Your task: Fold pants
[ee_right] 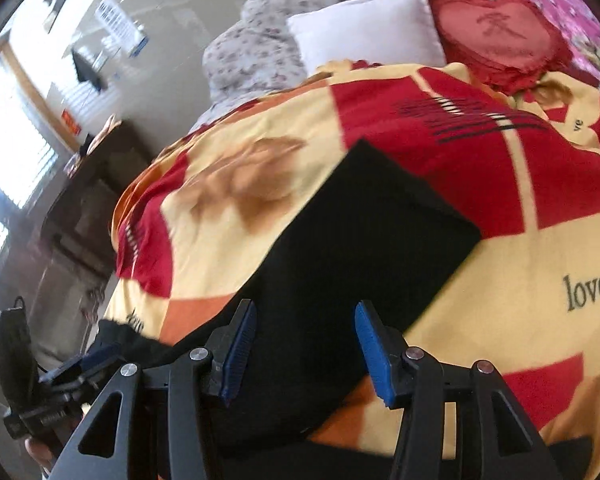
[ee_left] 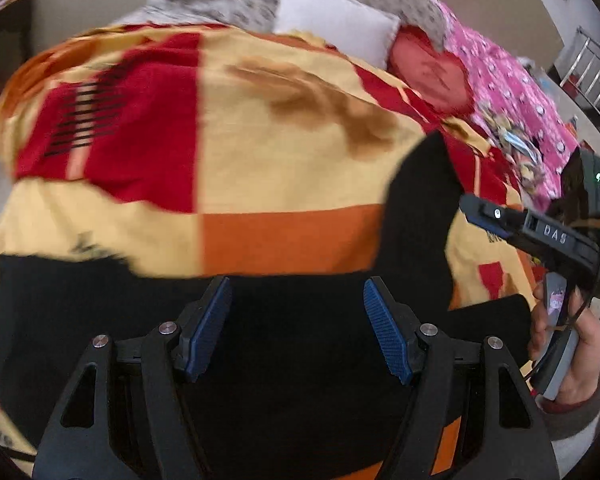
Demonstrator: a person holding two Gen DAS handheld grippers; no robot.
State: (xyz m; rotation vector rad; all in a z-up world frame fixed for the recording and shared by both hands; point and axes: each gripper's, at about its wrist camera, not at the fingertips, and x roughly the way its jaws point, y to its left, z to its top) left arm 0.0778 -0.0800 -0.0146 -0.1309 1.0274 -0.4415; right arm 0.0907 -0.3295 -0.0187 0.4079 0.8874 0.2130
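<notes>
Pants [ee_right: 352, 248], black, lie spread on the bed under both of my grippers, one leg running away from the right one across the patterned bedspread [ee_left: 260, 160]. My left gripper [ee_left: 298, 328] has its jaws released and standing wide, blue pads [ee_left: 388, 332] apart, nothing pinched between them, only dark cloth beneath. My right gripper [ee_right: 304, 352] is also released, its jaws part-way apart over the near end of the leg, and I see no fabric caught in the pads [ee_right: 374, 354].

In the left wrist view the right gripper [ee_left: 496, 220] shows at the right edge, held by a hand [ee_left: 572, 360], above the bedspread just beside the black cloth.

Further out, the bedspread is yellow, red and orange blocks, with the word "love" printed near the leg in the right wrist view. Beyond it sit a white pillow [ee_right: 368, 32], a red heart-shaped cushion [ee_right: 500, 28], a pink printed cover [ee_left: 512, 92] and a grey flowered quilt [ee_right: 256, 44]. Both views are blurred.
</notes>
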